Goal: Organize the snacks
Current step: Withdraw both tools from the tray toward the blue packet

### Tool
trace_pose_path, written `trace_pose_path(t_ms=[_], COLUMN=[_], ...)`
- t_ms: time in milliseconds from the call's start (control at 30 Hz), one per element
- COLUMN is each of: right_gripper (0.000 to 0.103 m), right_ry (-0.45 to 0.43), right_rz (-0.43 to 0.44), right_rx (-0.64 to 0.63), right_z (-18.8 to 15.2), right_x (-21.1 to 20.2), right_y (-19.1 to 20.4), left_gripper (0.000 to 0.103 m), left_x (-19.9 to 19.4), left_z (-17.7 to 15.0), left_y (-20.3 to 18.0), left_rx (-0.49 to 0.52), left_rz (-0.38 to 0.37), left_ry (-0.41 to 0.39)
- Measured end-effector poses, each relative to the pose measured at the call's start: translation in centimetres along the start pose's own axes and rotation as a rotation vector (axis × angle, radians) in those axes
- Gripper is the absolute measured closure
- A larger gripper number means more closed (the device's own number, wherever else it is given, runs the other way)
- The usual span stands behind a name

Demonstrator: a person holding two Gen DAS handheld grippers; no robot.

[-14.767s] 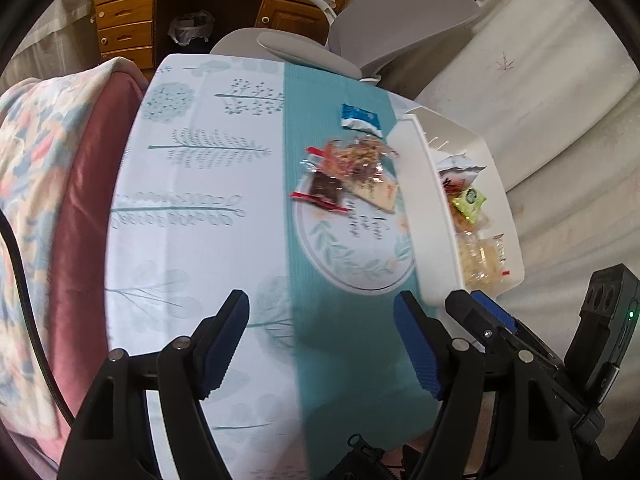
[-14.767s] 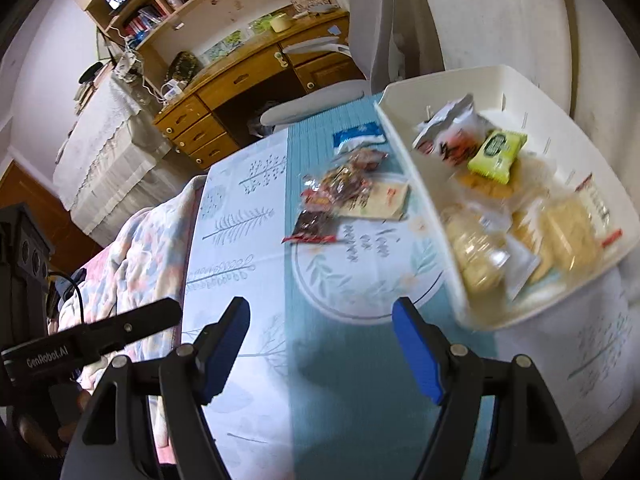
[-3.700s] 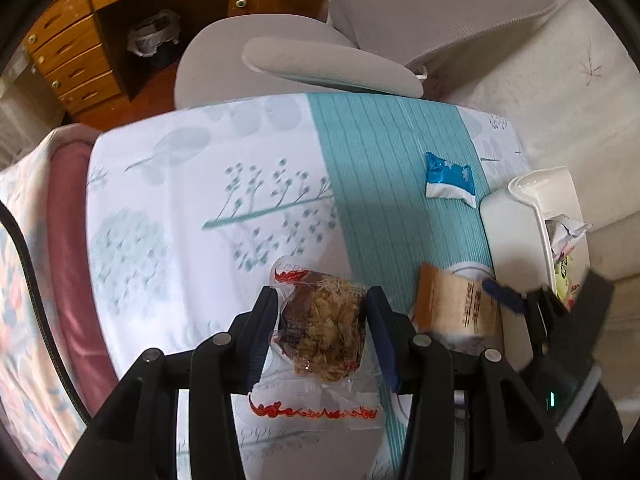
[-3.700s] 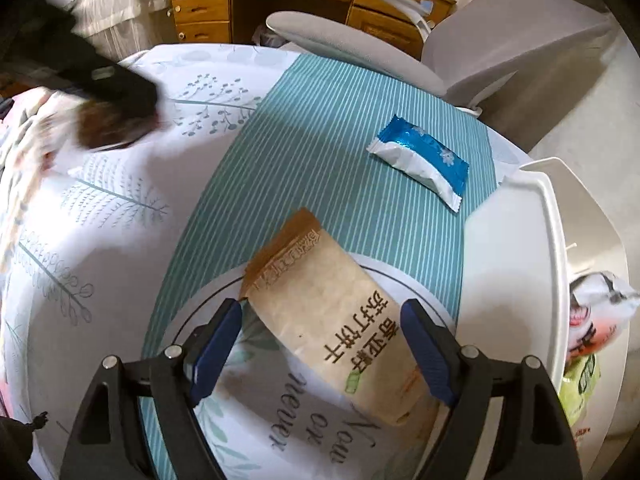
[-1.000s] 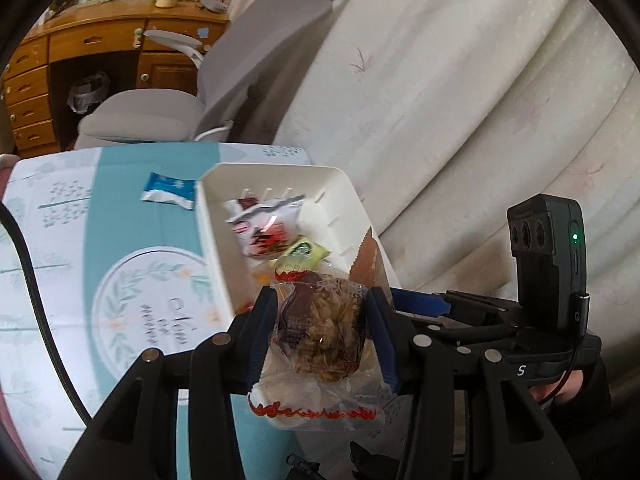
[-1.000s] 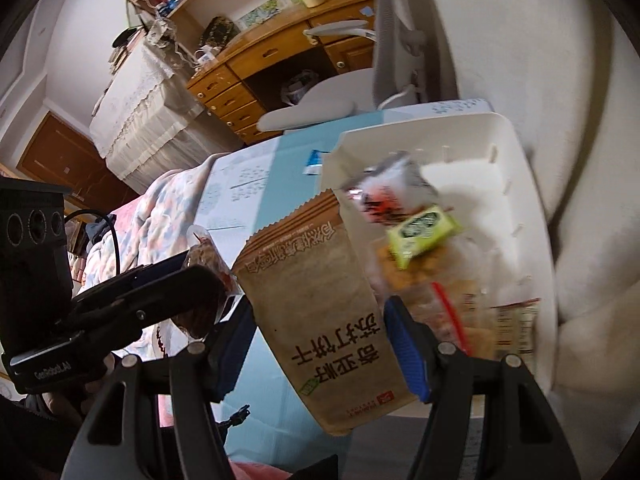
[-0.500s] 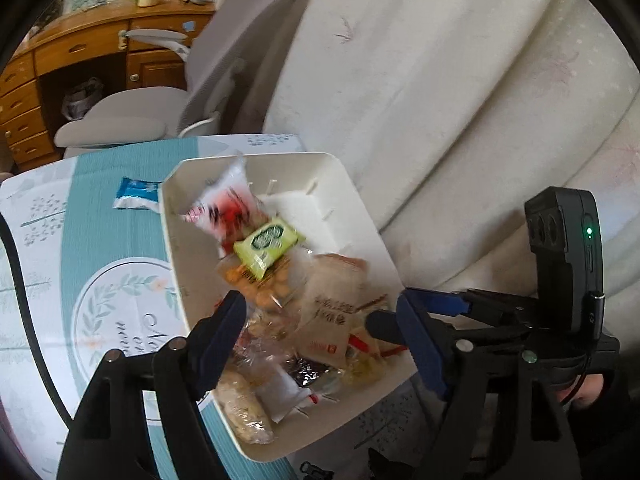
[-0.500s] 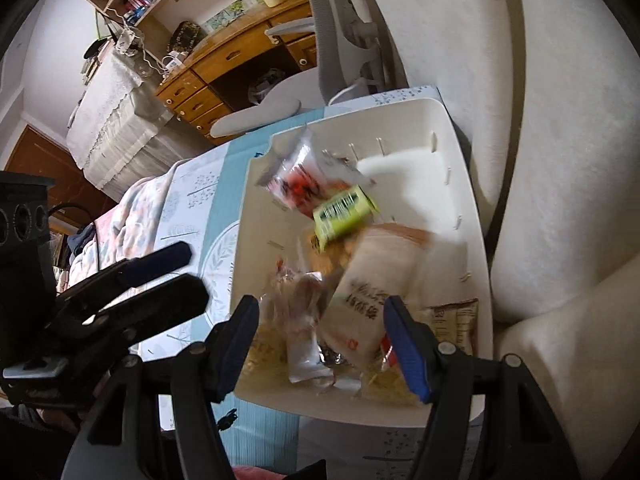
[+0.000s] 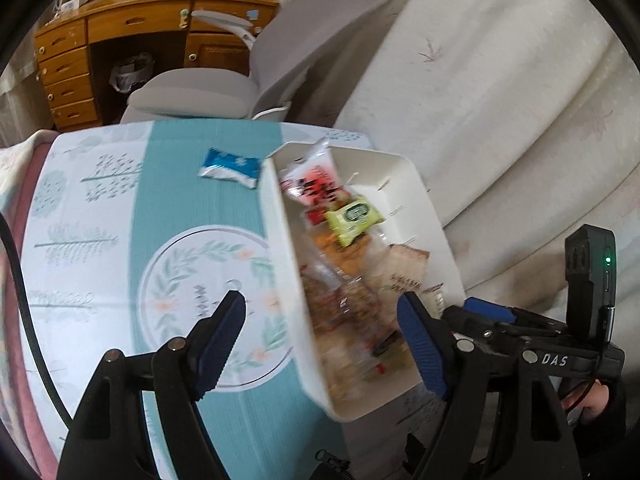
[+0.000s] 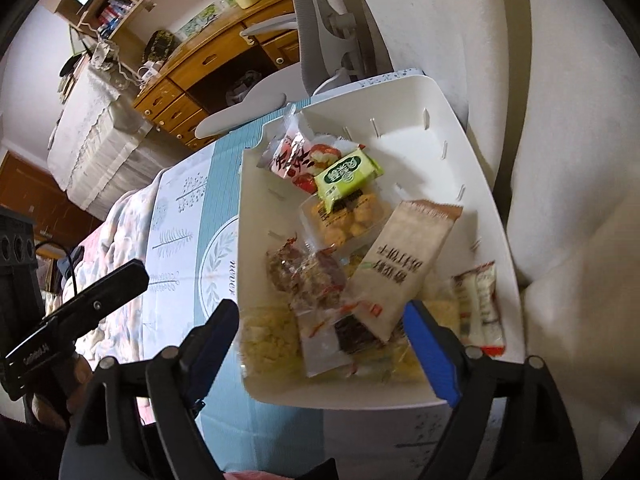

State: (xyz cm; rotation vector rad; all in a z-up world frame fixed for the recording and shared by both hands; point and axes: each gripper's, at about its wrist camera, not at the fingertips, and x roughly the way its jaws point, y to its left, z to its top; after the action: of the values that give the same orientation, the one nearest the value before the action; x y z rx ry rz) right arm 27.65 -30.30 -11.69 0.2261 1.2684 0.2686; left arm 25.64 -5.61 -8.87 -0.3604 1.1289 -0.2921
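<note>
Both tongs, left point(image 9: 320, 344) and right point(image 10: 320, 344), just spread wide, empty, angled down over snack tray point(image 10: 448, 92).

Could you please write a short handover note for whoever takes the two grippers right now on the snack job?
Left gripper: open, nothing between its fingers.
Right gripper: jaws just opened, open over the bin, nothing between them.
White bin: at the table's edge, holding a pile of snacks. The brown paper packet and the clear nut-bar packet lie on top.
Done: both of those are in the bin.
Left: the blue packet lies on the teal runner beside the bin's far corner; it looks like the only snack outside.
</note>
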Motion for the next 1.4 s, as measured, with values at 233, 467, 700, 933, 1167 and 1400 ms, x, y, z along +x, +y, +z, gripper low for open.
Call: trace_pose_path(t_ms=[233,467,700,933,1167,1400], right_gripper=[0.015,0.015,0.015,0.015,0.015,0.015], right_ry=[-0.059,-0.113,-0.098,-0.093,-0.131,-0.127], right_rz=[-0.091,-0.142,-0.141,-0.161,-0.188,-0.209], right_rx=[0.077,0.178,0.205,0.173,0.062,-0.058], right_z=[-2.5,-4.9,-6.7,-6.4,-4.2,-2.4], right_x=[0.2,1.6,3.6,4.8,5.4,7.1], right_y=[3.5,6.5,9.0,9.6,9.8,10.0], left_gripper=[0.024,0.024,0.024,0.024,0.017,0.017], left_x=[-2.6,-4.0,-2.7,0.6,4.8,10.9], left_z=[-0.4,0.6,3.0,6.9,12.2,15.7], left_y=[5.4,10.9,13.6,13.7,11.7,10.2], left_rx=[0.021,0.077,0.131,0.173,0.265,0.364], left_rz=[0.031,0.067,0.086,0.087,0.040,0.067], left_ry=[0.057,0.112,0.147,0.150,0.148,0.172])
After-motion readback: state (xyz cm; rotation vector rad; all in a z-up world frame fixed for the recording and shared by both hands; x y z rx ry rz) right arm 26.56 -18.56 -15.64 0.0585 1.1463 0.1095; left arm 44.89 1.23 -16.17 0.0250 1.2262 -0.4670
